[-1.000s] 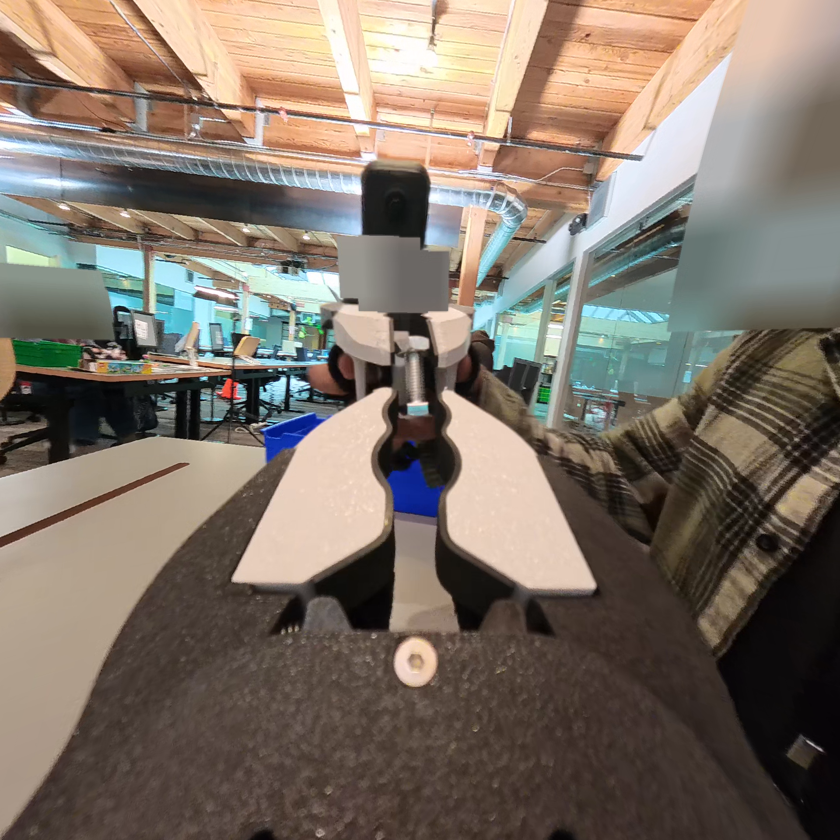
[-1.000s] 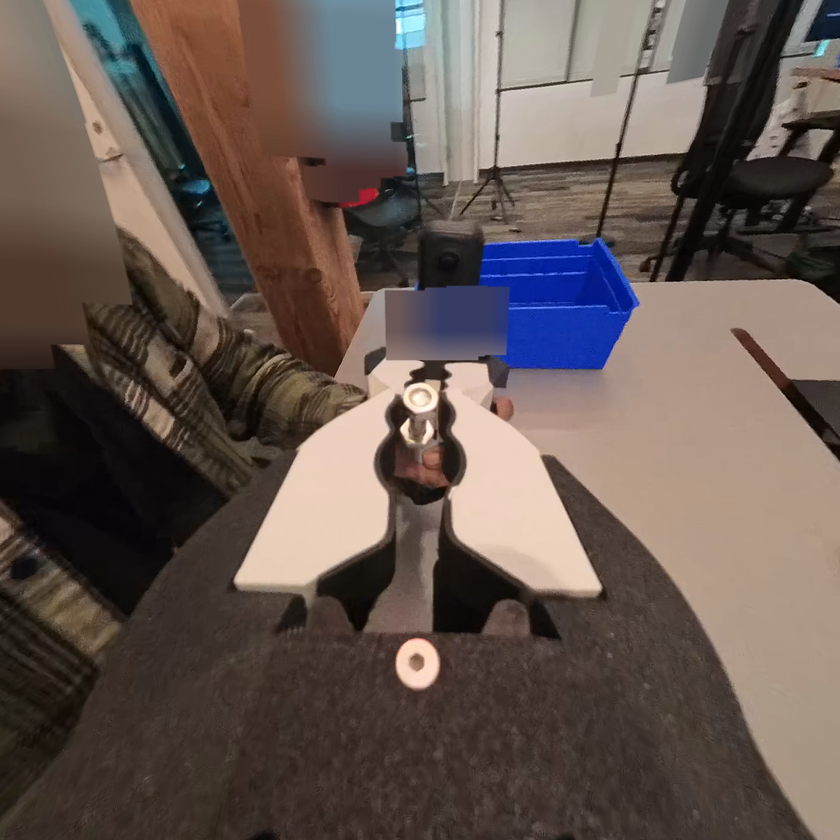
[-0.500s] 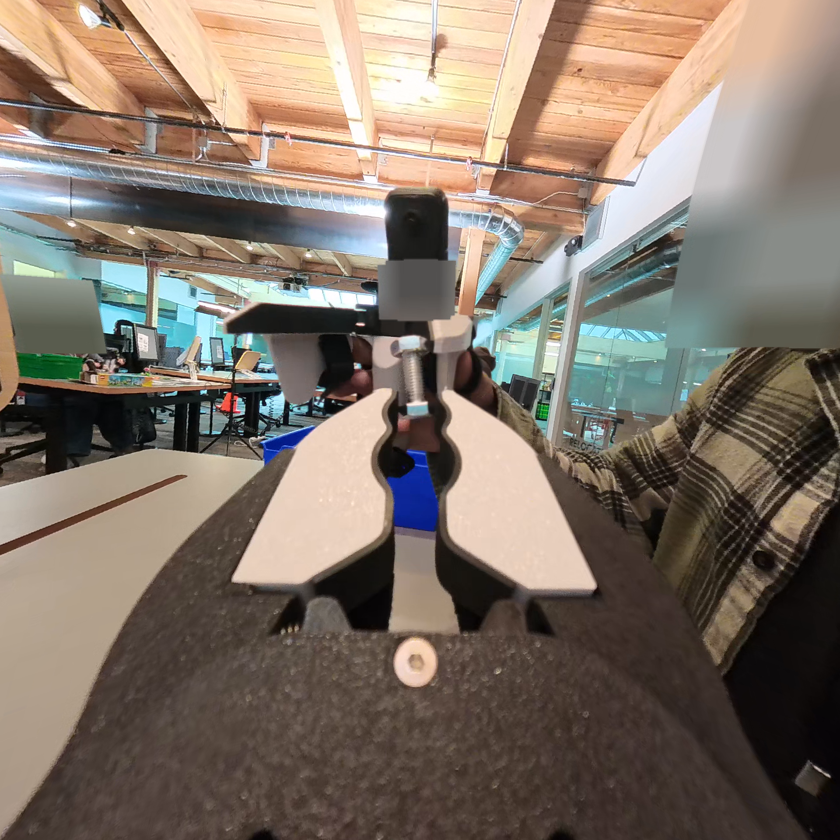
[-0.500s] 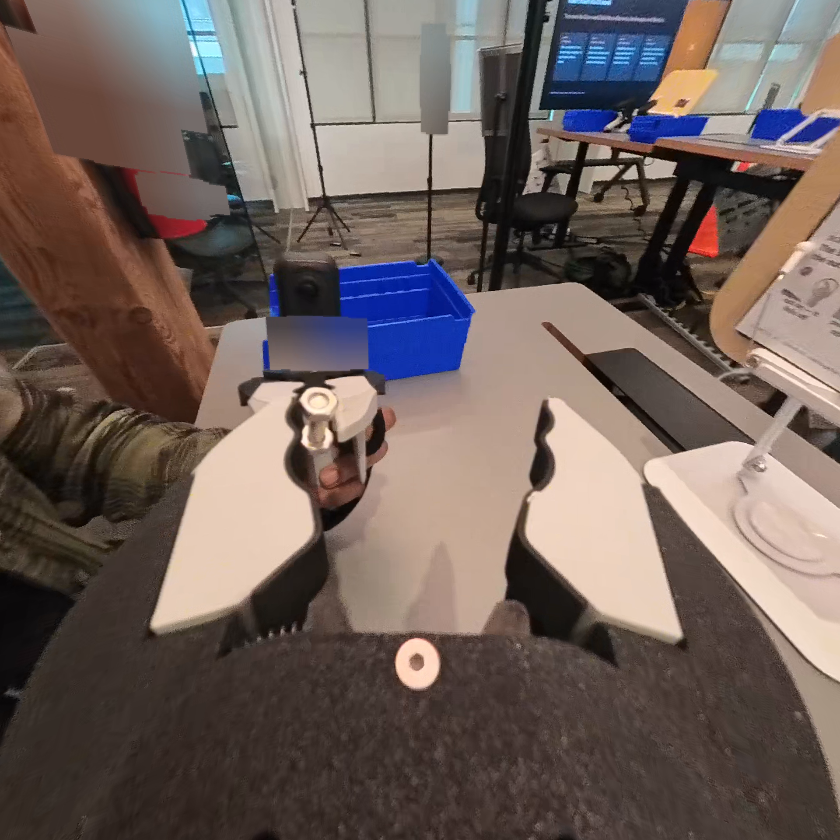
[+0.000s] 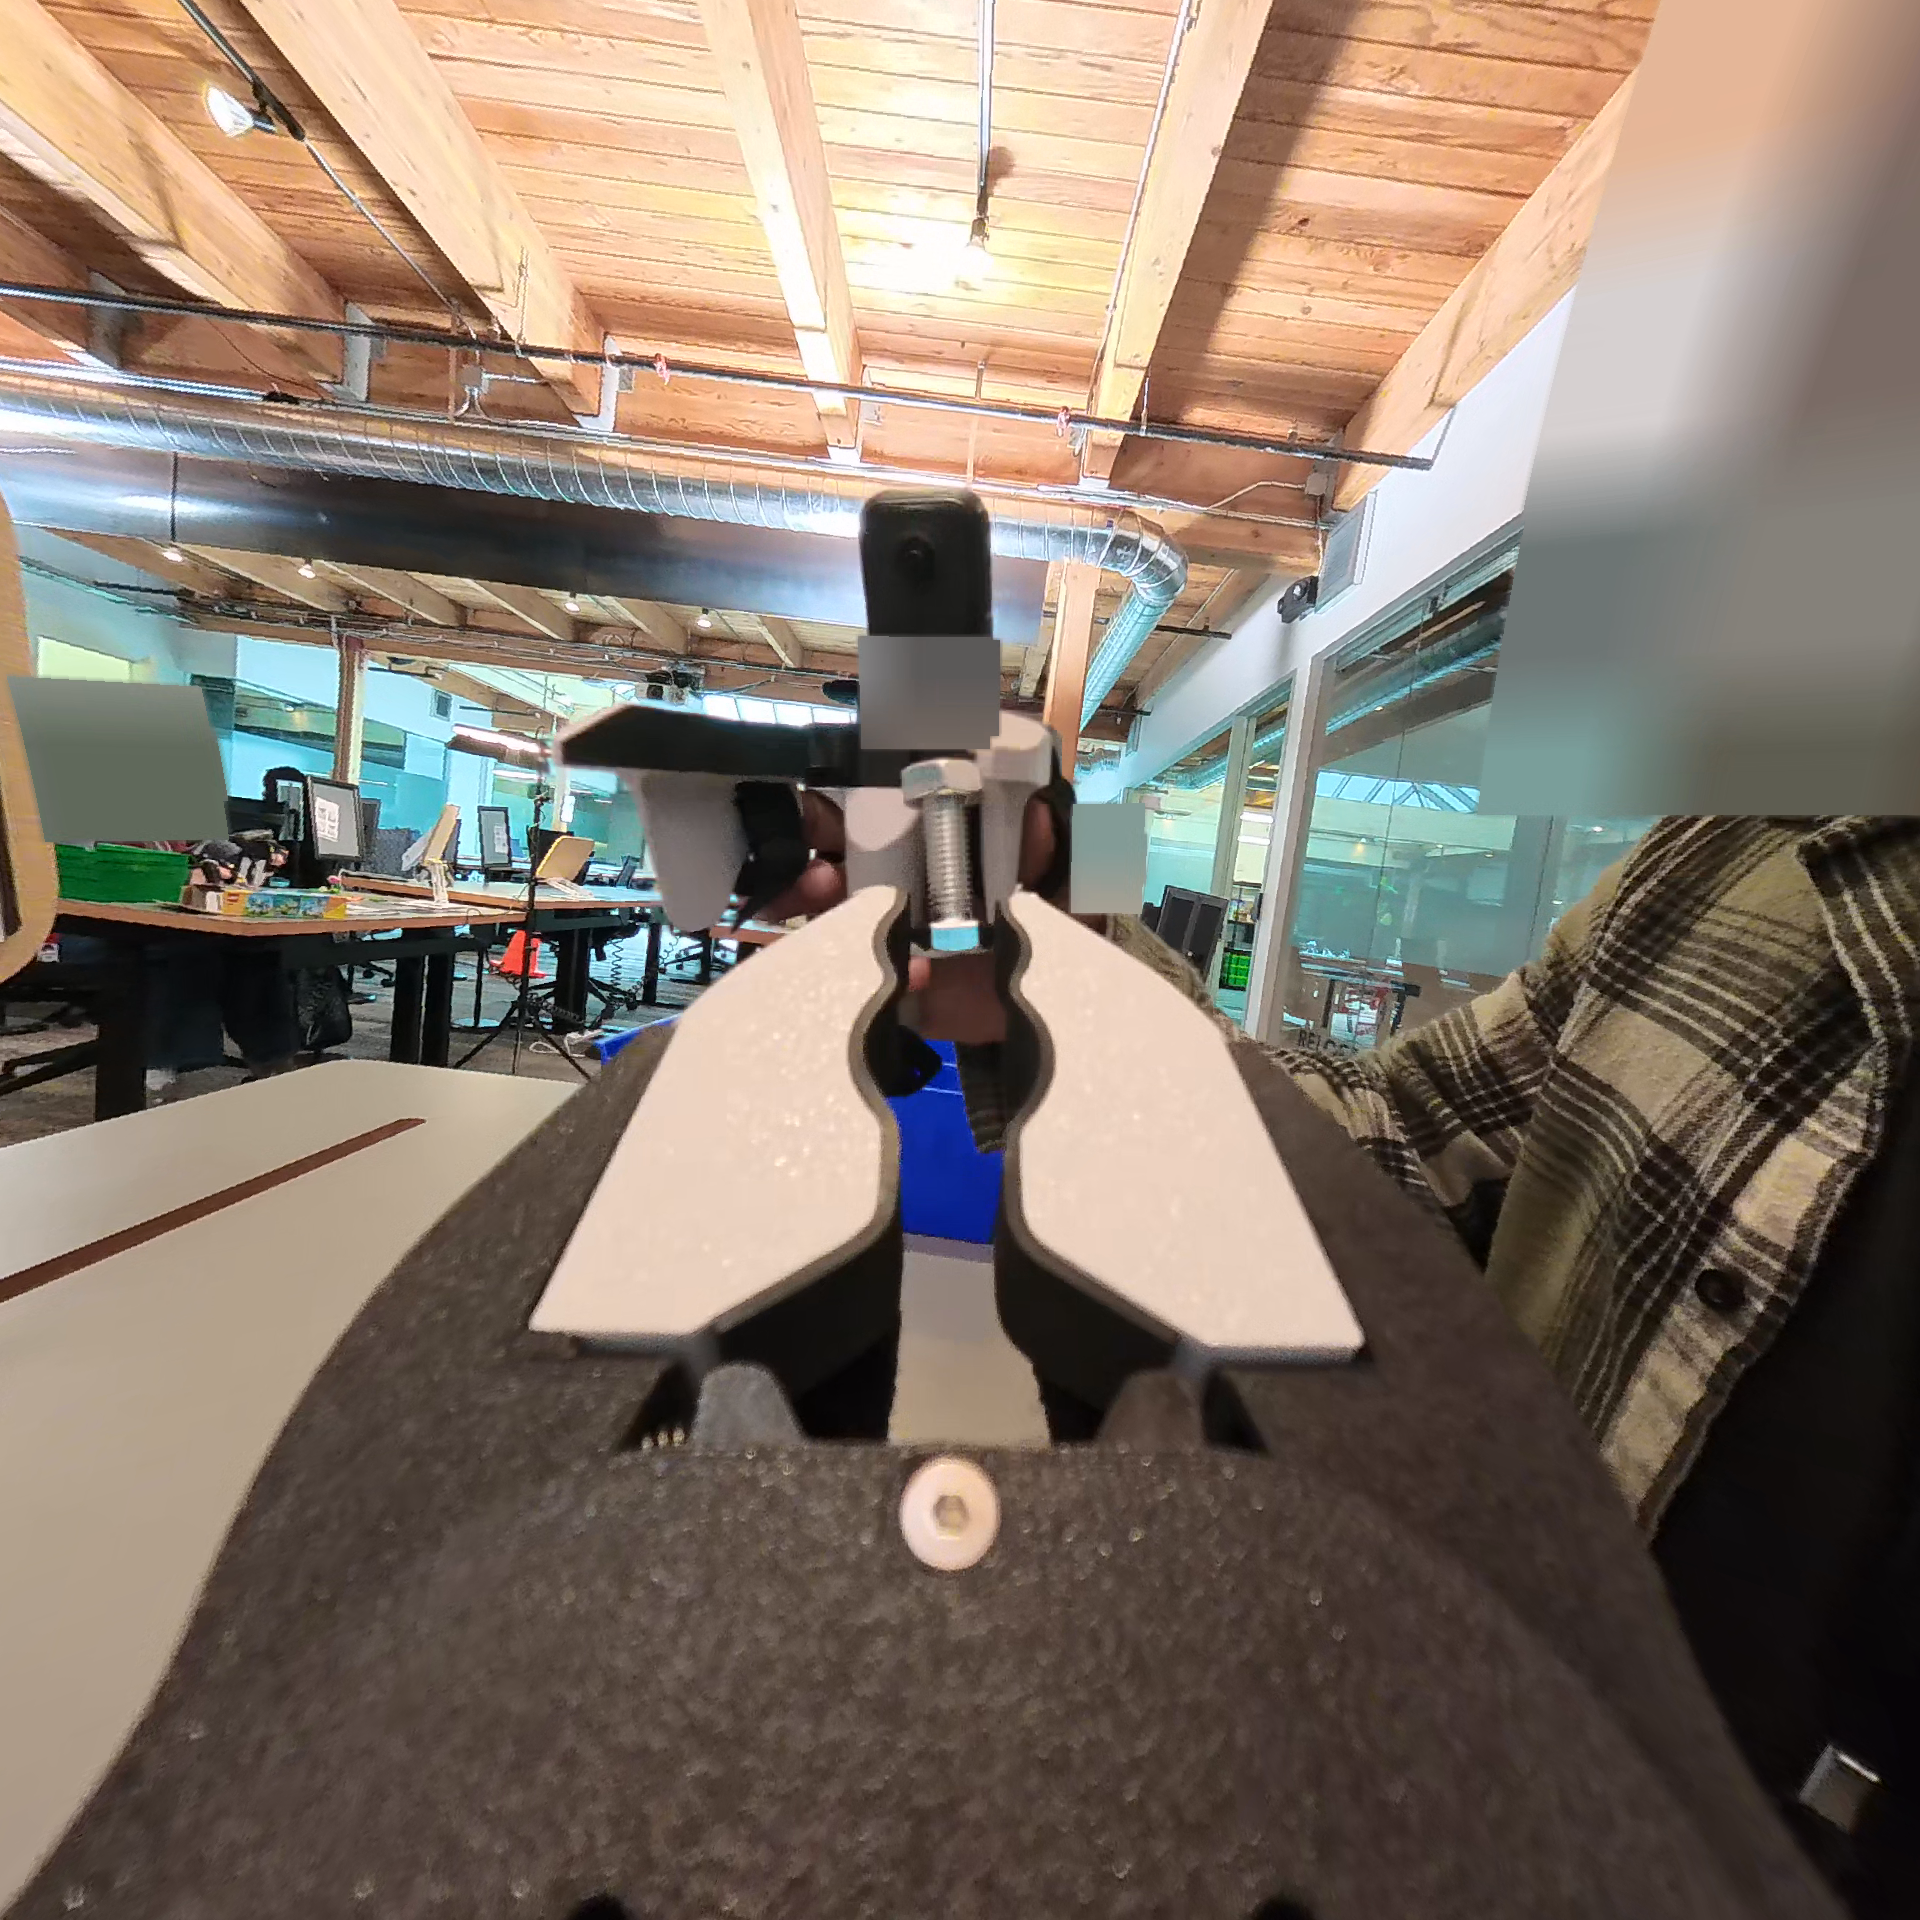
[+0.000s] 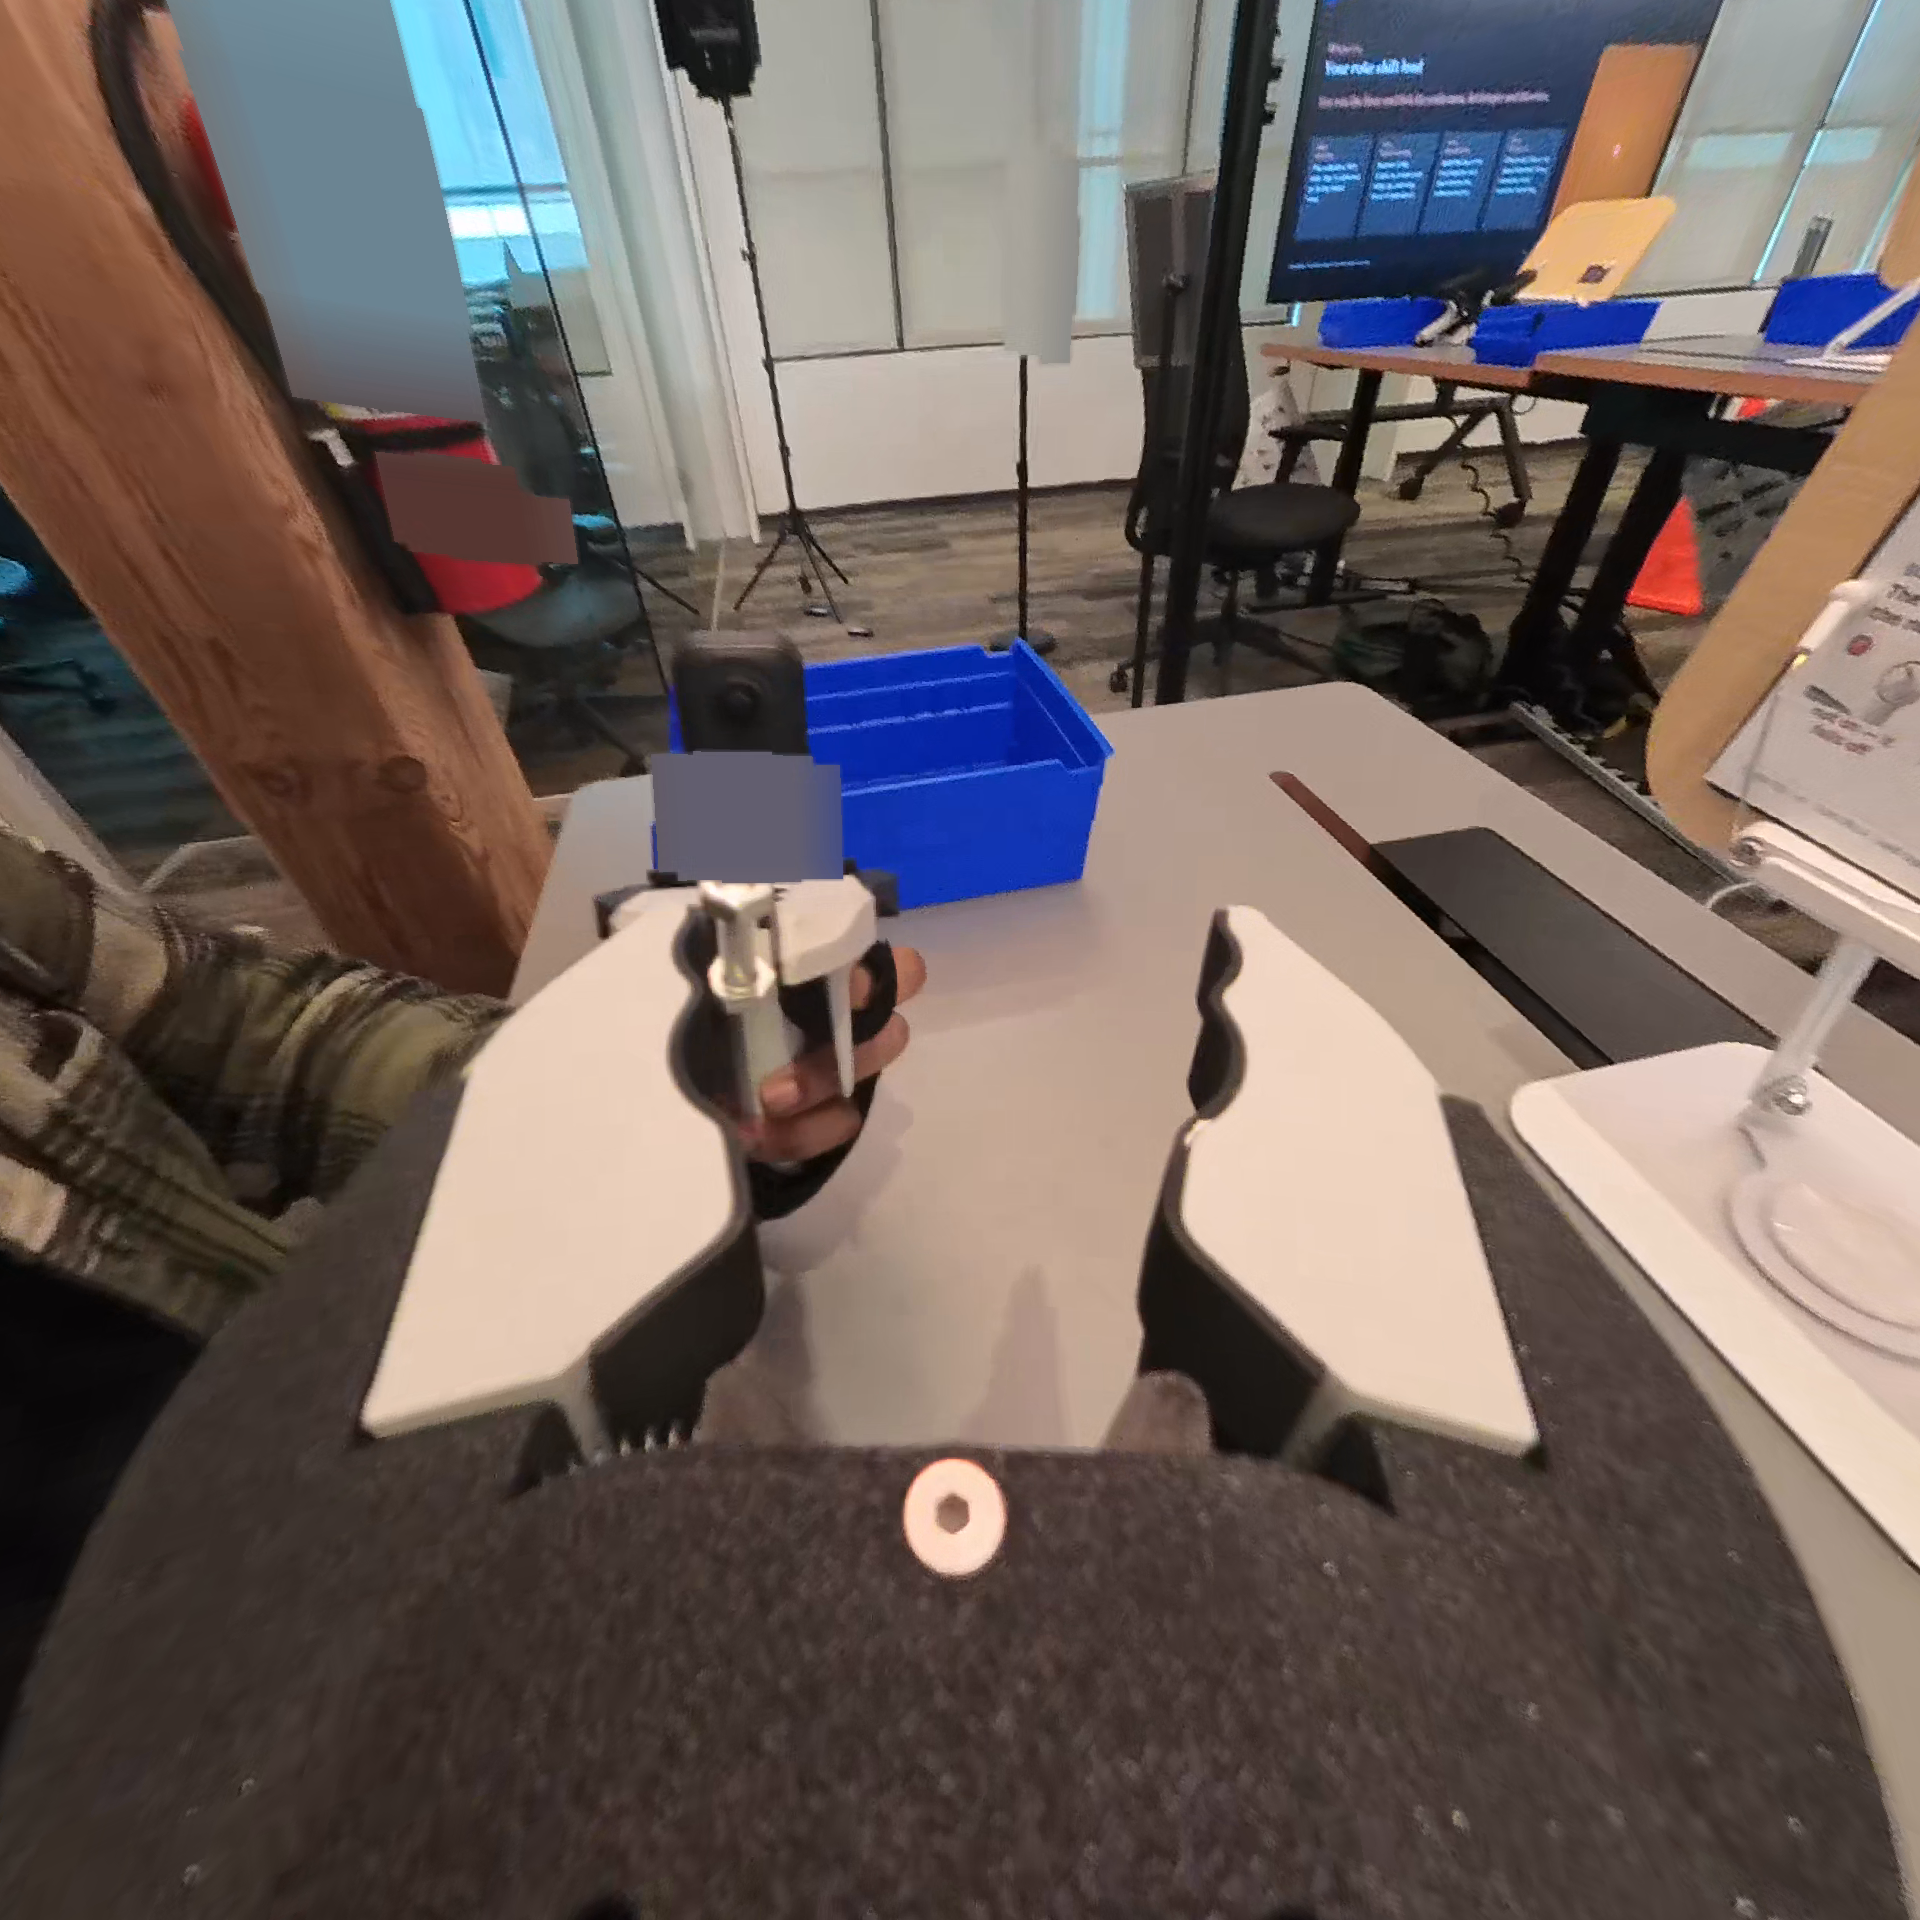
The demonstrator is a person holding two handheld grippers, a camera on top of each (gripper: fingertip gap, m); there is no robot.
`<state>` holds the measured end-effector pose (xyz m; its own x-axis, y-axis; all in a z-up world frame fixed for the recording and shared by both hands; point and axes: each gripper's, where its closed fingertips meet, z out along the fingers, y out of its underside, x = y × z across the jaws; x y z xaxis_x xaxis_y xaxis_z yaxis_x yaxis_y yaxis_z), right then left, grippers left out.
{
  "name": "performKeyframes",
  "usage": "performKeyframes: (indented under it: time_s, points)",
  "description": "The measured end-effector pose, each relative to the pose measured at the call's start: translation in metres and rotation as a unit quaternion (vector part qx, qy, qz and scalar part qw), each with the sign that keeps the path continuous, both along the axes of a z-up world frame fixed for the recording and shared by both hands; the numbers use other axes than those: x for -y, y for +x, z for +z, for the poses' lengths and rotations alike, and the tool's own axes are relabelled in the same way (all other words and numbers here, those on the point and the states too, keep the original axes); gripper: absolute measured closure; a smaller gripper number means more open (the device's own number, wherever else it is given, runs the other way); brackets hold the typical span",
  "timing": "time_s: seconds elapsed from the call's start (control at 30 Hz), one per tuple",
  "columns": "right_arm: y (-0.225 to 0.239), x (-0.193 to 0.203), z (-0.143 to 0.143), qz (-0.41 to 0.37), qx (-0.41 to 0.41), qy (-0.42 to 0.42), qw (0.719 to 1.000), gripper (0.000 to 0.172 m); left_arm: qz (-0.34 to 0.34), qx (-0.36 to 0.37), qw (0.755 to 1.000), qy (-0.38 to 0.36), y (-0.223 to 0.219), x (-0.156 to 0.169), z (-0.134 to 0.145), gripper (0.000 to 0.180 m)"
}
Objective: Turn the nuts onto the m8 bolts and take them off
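Note:
A silver M8 bolt [image 5: 943, 862] stands upright at my left gripper's [image 5: 951, 925] tips. The pads are pressed on its lower hex end, and a second hex piece sits at its top. I cannot tell which hex is the nut. My right gripper [image 6: 951, 935] is wide open and empty. The bolt [image 6: 738, 940] and the left gripper [image 6: 764, 935] show just past its left finger [image 6: 582, 1143], not clamped. In the left wrist view the right gripper [image 5: 852, 831] faces me from behind the bolt with its fingers spread.
A blue bin [image 6: 956, 821] stands on the grey table [image 6: 1195, 831] behind the grippers and also shows in the left wrist view [image 5: 940, 1143]. A black pad [image 6: 1558, 935] and a white stand base [image 6: 1662, 1174] lie to the right. A wooden post [image 6: 208, 623] and the person's plaid sleeve [image 5: 1610, 1091] are close by.
My right gripper was shut on the bolt's top hex a second ago. It has opened wide, let go and swung to the right. My left gripper keeps its hold.

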<state>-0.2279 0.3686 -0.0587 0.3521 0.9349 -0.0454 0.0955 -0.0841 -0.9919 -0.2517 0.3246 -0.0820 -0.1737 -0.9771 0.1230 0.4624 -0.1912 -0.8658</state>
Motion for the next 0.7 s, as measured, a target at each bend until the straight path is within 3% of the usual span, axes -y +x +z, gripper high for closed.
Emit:
performKeyframes:
  time_s: [0.7]
  points:
    - [-0.023, 0.006, -0.005, -0.006, 0.018, -0.009, 1.0, 0.087, 0.001, 0.006, 1.0, 0.006, -0.001, 0.004, 0.003, 0.166]
